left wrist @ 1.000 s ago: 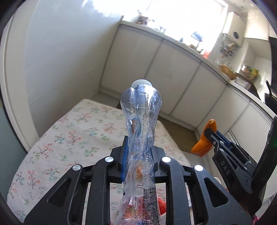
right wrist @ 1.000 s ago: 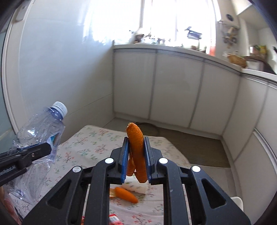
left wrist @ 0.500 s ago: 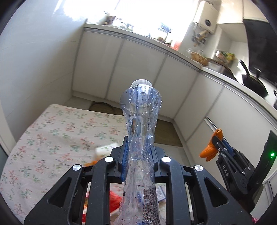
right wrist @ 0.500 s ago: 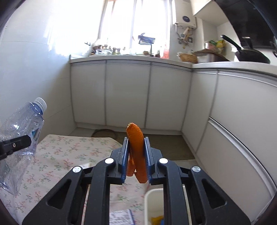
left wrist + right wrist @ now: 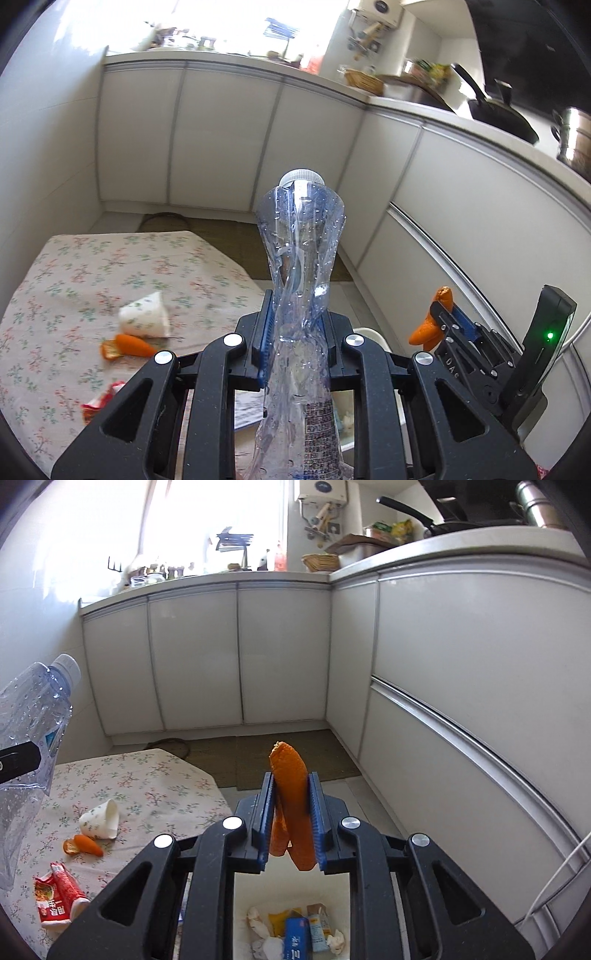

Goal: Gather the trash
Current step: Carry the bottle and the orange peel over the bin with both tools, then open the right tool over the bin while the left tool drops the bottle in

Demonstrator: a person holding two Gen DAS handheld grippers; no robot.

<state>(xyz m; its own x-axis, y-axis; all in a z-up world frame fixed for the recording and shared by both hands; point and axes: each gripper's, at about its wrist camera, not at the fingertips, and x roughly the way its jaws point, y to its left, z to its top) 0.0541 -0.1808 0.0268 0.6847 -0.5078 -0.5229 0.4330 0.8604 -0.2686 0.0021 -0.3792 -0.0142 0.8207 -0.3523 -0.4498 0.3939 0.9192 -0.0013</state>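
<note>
Both grippers swung over bin (image 5: 291,890); left jaws pinch crumpled bottle (image 5: 301,266), right pinch orange peel (image 5: 291,805)

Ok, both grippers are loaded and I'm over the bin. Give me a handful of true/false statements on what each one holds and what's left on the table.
1. The left gripper is shut on a crushed plastic bottle with its cap on. True.
2. The right gripper is open and holds nothing. False: it is shut on orange peel.
3. The bin seen below the right gripper already holds trash. True: cartons and crumpled paper lie in it.
4. The paper cup stands upright on the table. False: it lies on its side.
5. No wrapper remains on the cloth. False: a red wrapper lies near the table's near edge.
</note>
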